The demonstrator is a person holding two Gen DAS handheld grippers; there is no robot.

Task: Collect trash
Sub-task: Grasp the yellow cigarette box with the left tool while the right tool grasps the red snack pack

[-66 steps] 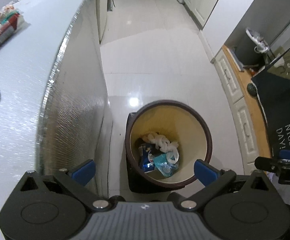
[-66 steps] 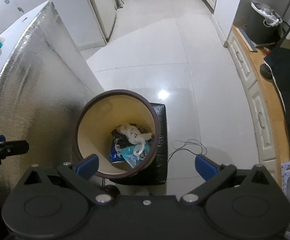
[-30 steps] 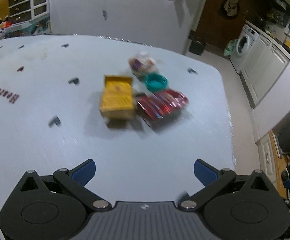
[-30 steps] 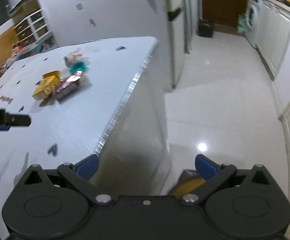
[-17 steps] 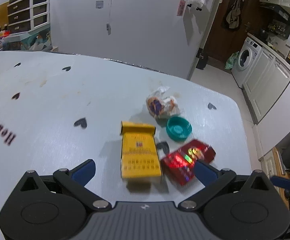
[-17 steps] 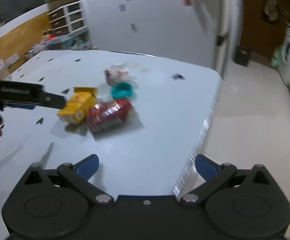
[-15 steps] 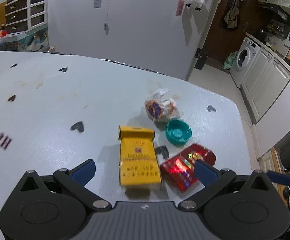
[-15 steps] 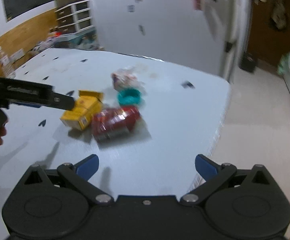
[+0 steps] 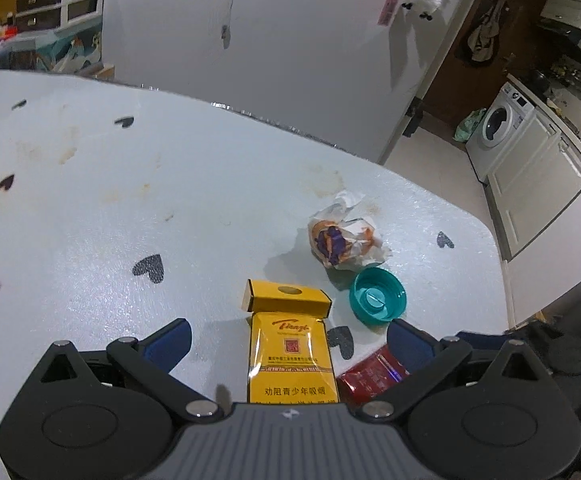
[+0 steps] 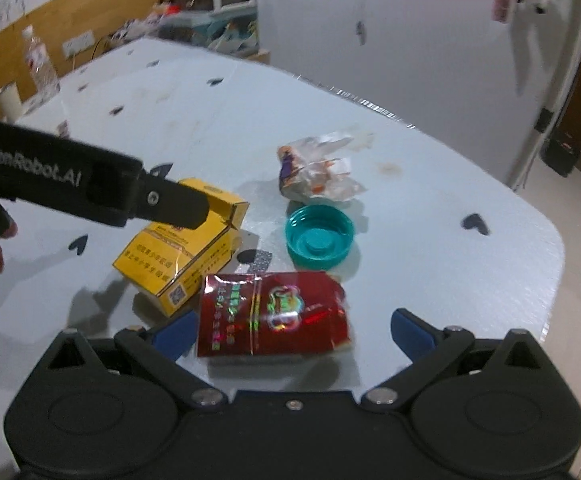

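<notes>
red packet (image 9: 370, 376) half hidden behind tongs

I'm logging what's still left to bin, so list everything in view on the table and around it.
yellow box: 1, yellow, lid flap open, between the left fingers
red packet: 1, red foil, lying flat beside the yellow box, between the right fingers
teal cap: 1, teal, open side up, behind the red packet
crumpled wrapper: 1, white with purple and orange, behind the teal cap
table: 1, pale with dark hearts
water bottle: 1, clear, far table edge
washing machine: 1, white, back room
left gripper: open, over the yellow box
right gripper: open, over the red packet
</notes>
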